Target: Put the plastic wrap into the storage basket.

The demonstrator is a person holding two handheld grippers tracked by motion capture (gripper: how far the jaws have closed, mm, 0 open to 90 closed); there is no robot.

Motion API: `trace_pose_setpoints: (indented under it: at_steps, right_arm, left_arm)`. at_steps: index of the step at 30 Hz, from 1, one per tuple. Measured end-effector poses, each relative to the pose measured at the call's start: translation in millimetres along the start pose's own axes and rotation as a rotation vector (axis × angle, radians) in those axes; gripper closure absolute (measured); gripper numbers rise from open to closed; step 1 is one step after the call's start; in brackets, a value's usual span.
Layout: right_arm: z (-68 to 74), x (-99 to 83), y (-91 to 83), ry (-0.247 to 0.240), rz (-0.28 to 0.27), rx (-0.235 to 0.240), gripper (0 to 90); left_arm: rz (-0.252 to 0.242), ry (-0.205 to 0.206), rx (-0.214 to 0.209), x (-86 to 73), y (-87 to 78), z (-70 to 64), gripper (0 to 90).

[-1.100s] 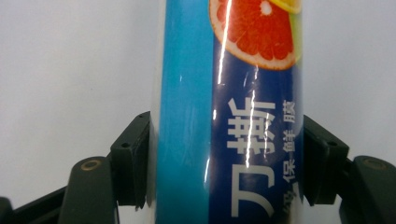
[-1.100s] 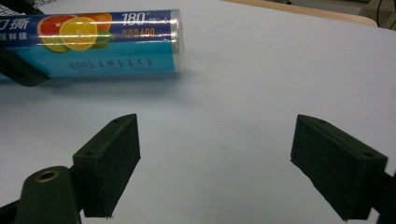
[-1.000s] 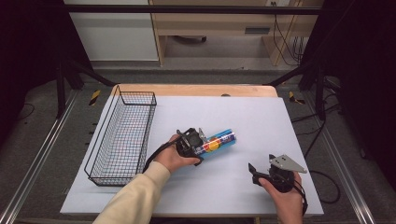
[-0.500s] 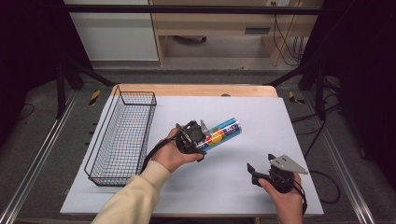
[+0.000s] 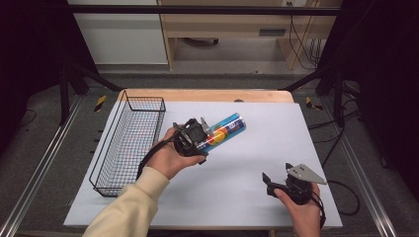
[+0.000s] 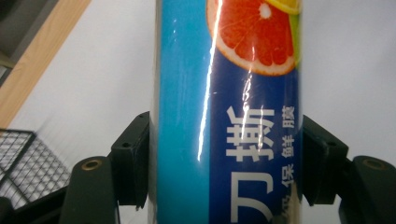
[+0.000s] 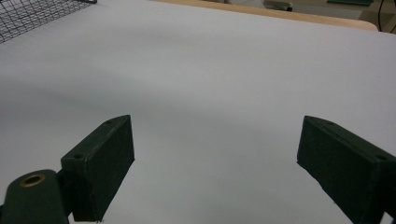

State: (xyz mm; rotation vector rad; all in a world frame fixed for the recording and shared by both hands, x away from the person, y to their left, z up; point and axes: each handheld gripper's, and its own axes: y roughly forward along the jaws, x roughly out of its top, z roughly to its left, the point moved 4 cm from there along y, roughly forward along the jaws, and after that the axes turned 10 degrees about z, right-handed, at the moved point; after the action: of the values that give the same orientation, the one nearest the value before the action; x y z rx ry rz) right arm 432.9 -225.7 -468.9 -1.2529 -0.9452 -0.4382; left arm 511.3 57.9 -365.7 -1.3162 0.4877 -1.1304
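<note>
lab | black frame rails (image 5: 44,163) – white-topped table (image 5: 276,148) – loose cables (image 5: 301,39)

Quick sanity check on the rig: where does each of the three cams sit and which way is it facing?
High view: fixed above the person's side, looking forward and down on the table; both forearms, the left gripper and right gripper show.
Left gripper view: rides the left gripper, looking along its jaws, shut on the blue roll.
Right gripper view: rides the right gripper, looking low across the table; jaws apart, nothing between.
Shared: high and left gripper views both show the roll; all three catch the wire basket.
</note>
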Motion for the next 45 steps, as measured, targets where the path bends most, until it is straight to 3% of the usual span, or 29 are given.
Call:
trace_pose_setpoints:
  at_steps: [6,16,45]
  right_arm:
    - [-1.4,1.1,-0.6,-0.013,-0.005,-0.022,9.5]
    - [-3.2,0.8,-0.3,-0.008,-0.006,-0.03,9.4]
    - [-2.7,0.2,1.7,-0.001,-0.009,-0.045,10.4]
  left_arm:
    - [0.003,-0.041,0.026,-15.3,-16.8,15.1,32.0]
    - [0.014,-0.088,0.041,-38.9,-26.8,29.1,32.1]
    - [0.004,-0.174,0.042,-75.9,-43.4,59.4,32.1]
